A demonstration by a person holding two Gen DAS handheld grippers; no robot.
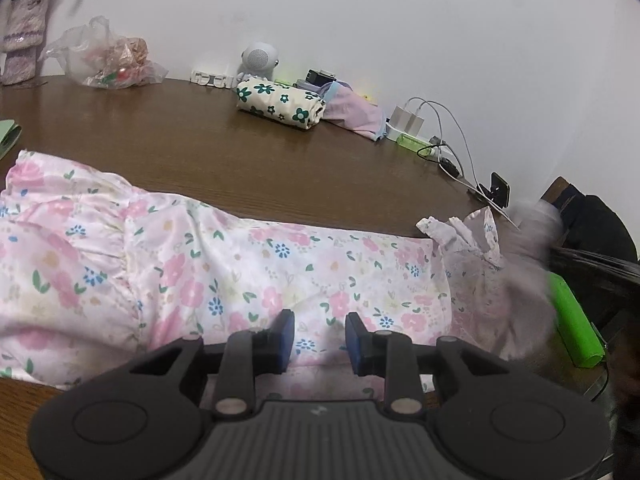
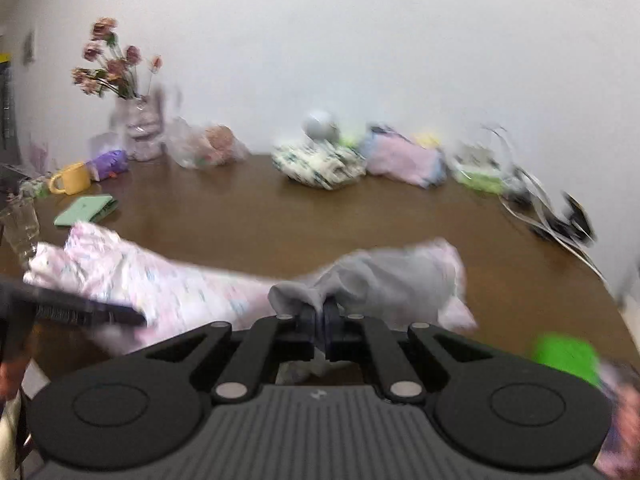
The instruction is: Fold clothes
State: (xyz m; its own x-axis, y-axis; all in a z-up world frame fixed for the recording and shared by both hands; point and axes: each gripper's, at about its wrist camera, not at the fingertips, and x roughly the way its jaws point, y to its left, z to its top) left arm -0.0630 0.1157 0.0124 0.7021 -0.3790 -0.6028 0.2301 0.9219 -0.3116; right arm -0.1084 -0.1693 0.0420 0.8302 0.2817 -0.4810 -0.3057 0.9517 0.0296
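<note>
Two folded garments, a cream floral one [image 1: 280,106] and a lilac one [image 1: 352,114], were seen set aside at the far edge of the table [image 1: 240,168], so part of the folding was judged done. The pink floral garment [image 1: 224,276] was in hand: it lay stretched across the near side of the table, seemingly already narrowed into a long band, with a gathered, ruffled part at the left end. Its right end [image 2: 384,276] was lifted and drawn up off the table, the pale inner face showing, by the right gripper [image 2: 320,316], whose jaws were clamped shut on a bunched fold of the cloth. The left gripper [image 1: 320,338] was held over the middle of the band with its jaws parted and nothing pinched between them. The cross fold and the setting aside were judged to remain. The cloth looked thin, soft and lightly creased.
</note>
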